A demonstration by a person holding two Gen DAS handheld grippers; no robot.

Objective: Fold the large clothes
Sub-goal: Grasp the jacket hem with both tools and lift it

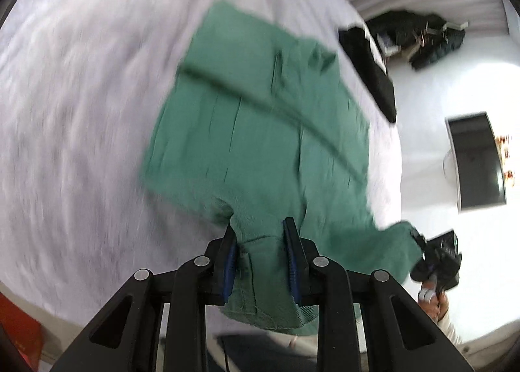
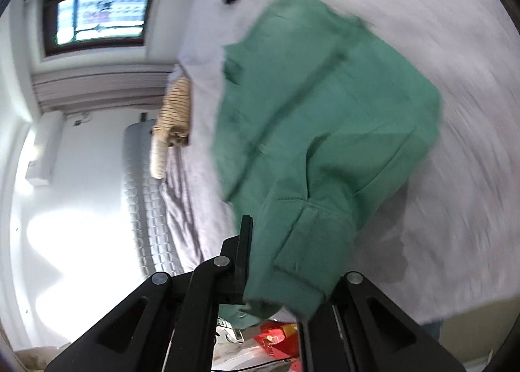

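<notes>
Both grippers are clamping the same green garment [image 1: 260,131]. Left gripper [image 1: 260,261] is pressing its two blue-padded fingers [image 1: 229,261] on a bunched hem or cuff of the cloth, and the jaws are standing a little apart because of the thick fabric between them. Right gripper [image 2: 276,261] is pinching another corner of the garment [image 2: 318,131]; its jaws are nearly together, and the cloth is hiding one finger almost fully.

Counting the things: one green garment, two grippers, one dark garment [image 1: 370,70] lying at the far edge of the bed, one striped cloth [image 2: 174,105] at the bed's side, one window [image 2: 97,14], one dark screen [image 1: 476,160] on the wall side.

Most of the green piece is lying spread on the pale bed sheet [image 1: 71,112], and the near part is hanging up from the sheet to the two grippers. Wide bare sheet is staying free on the left of the garment in the left wrist view and on the right of it in the right wrist view. On the other side the bed edge is running close beside the cloth.

Each gripper is pointing slanted downward to the bed. In the left wrist view, a person's hand [image 1: 435,303] is holding the right gripper [image 1: 435,261] at the garment's corner.
</notes>
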